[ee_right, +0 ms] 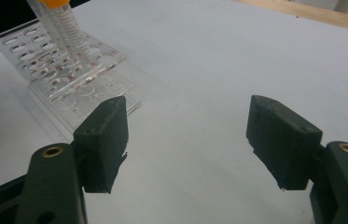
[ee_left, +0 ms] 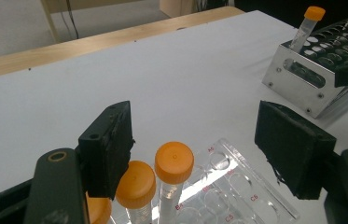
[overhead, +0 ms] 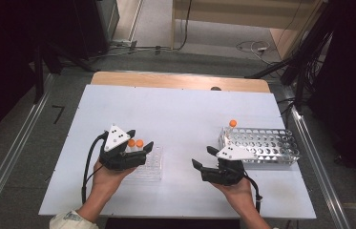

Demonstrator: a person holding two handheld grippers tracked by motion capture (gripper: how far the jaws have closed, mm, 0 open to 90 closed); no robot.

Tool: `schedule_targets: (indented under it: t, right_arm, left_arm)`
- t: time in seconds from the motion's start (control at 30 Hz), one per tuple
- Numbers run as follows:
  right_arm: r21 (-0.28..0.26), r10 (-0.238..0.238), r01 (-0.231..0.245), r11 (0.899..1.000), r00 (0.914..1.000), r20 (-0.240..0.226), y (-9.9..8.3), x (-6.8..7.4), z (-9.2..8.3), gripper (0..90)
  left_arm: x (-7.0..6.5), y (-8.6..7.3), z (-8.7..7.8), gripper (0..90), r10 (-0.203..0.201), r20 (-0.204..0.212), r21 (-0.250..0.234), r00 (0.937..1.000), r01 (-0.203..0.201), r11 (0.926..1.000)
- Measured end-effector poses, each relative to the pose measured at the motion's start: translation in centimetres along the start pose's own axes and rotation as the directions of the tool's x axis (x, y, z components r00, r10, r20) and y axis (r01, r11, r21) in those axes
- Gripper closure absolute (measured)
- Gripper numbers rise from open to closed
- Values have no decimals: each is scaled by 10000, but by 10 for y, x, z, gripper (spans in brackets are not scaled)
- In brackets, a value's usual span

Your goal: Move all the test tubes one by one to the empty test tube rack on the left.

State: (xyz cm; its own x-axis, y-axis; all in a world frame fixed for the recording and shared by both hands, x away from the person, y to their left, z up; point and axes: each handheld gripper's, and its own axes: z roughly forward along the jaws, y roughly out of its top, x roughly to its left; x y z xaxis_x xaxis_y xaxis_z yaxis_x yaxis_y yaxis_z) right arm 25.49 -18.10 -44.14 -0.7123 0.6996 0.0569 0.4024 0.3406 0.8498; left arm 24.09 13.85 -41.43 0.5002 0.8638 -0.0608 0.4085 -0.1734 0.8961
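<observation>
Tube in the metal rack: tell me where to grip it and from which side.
Grip the tube just below its orange cap, on the bare length above the metal rack. Come from above, jaws either side, probably with the right gripper, which is nearest and open. The tube stands alone in a corner hole, leaning slightly, so match that lean and lift along it.

Orange-capped tubes (ee_left: 174, 163) upright in clear rack (ee_left: 237, 196), near table's left

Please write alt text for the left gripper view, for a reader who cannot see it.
The left gripper stands open over orange-capped tubes in a clear rack, gripping none. Far right, a metal rack holds one more capped tube on the white table.
</observation>
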Motion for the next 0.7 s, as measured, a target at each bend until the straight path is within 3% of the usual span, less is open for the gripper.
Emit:
schedule_targets:
  t: [0.33, 0.7]
  right_arm:
    - [-243, 411, -395, 9989, 9967, 701, 3, -21, -10, 216]
    - [-428, 792, -737, 9964, 9865, 1433, 1, -43, -17, 213]
  left_arm:
    - [-2, 0, 2, 232, 3, 4, 12, 10000, -3, 10000]
    - [-3, -1, 3, 229, 50, 39, 40, 10000, -50, 10000]
